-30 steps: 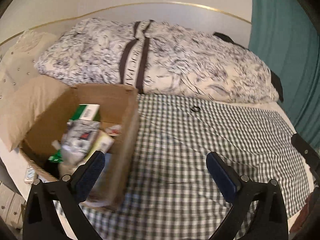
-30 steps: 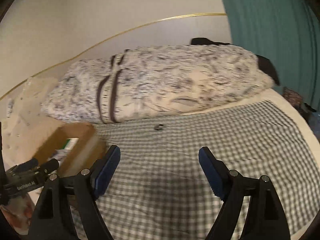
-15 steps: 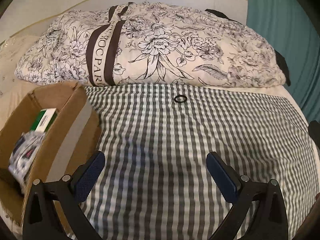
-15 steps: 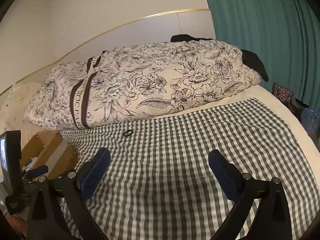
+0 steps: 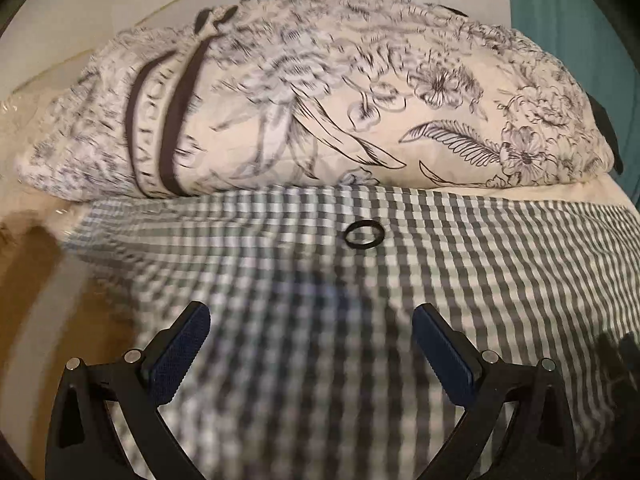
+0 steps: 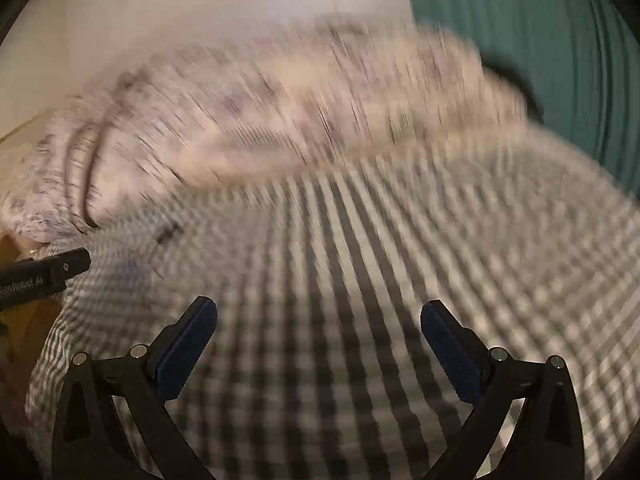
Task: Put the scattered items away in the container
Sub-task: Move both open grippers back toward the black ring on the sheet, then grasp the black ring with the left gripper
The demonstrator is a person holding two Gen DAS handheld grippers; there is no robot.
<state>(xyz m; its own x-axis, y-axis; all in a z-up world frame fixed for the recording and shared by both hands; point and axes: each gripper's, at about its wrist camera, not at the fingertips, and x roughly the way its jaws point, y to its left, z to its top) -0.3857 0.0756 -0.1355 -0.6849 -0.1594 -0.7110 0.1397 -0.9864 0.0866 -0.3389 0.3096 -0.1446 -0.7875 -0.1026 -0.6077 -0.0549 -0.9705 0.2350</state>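
Both the left gripper (image 5: 308, 360) and the right gripper (image 6: 318, 346), whose jaws have just been opening, gape wide and empty over the bed (image 5: 500, 264), and the thin ring (image 5: 363, 234) lying flat near the pillow (image 5: 320, 92) could slip a closing pinch.

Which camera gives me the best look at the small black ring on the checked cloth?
The left wrist view: the black ring lies sharp and unobstructed ahead of the tool. The right wrist view shows only a blurred dark streak.
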